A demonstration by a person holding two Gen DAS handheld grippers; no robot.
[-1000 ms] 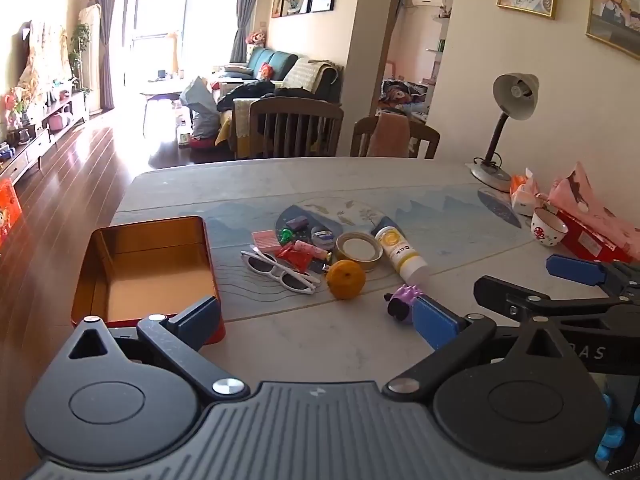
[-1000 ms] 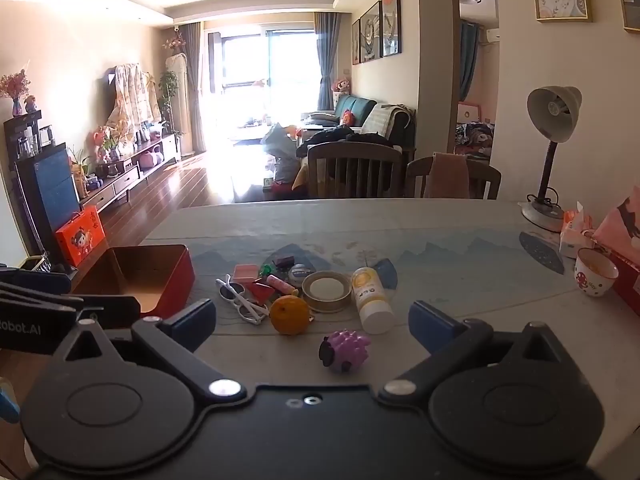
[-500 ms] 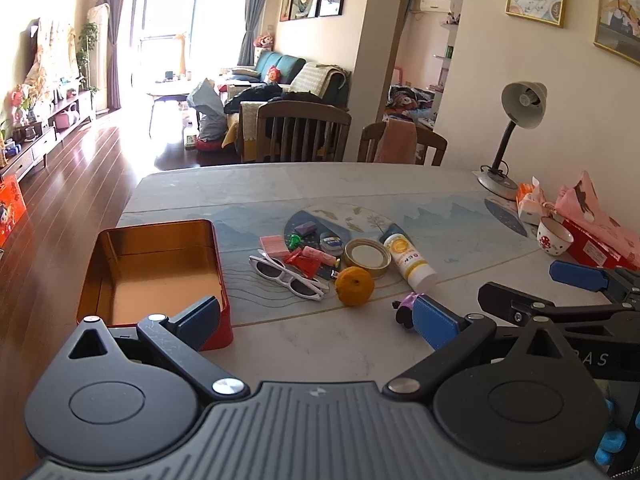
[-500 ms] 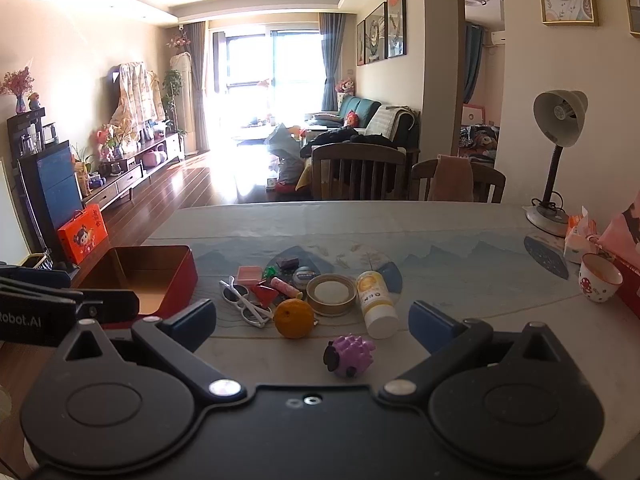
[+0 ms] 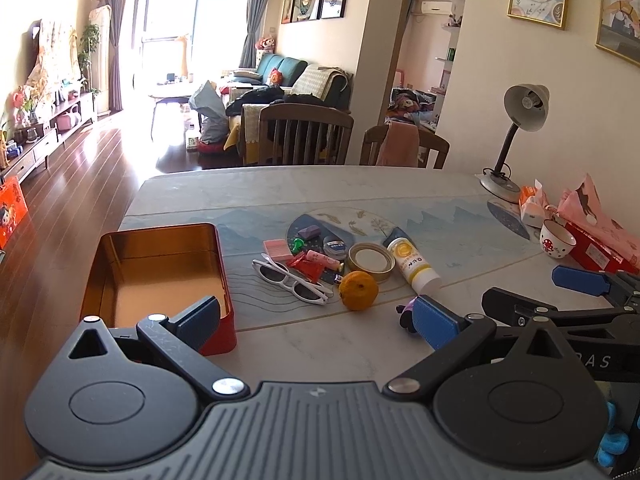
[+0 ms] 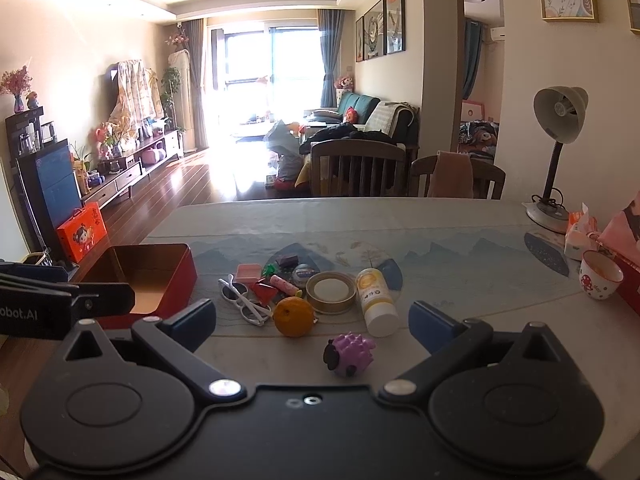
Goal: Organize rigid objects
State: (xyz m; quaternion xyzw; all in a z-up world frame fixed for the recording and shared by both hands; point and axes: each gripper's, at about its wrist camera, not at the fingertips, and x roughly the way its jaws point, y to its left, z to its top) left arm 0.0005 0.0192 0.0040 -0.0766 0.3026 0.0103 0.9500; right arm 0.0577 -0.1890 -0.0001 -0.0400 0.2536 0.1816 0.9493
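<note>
An open red tin box (image 5: 160, 268) (image 6: 160, 276) stands at the table's left edge. Right of it lies a cluster: white sunglasses (image 5: 294, 280) (image 6: 244, 300), an orange (image 5: 358, 290) (image 6: 294, 317), a tape roll (image 5: 370, 257) (image 6: 331, 291), a white-and-yellow tube (image 5: 412, 266) (image 6: 376, 300) and several small items. A purple spiky toy (image 6: 350, 354) lies nearest, half hidden in the left wrist view (image 5: 406, 316). My left gripper (image 5: 316, 322) is open and empty, near the box's front. My right gripper (image 6: 312, 326) is open and empty, just behind the toy.
A desk lamp (image 5: 516, 136) (image 6: 556, 152), tissue packs and a red box (image 5: 600, 240), and a white mushroom cup (image 5: 557, 238) (image 6: 600, 274) stand at the table's right. Chairs (image 6: 360, 172) stand at the far edge. Wooden floor lies left of the table.
Both grippers have pulled back and risen a little, so the objects look slightly farther away. Both remain open. Nothing on the table has moved.
</note>
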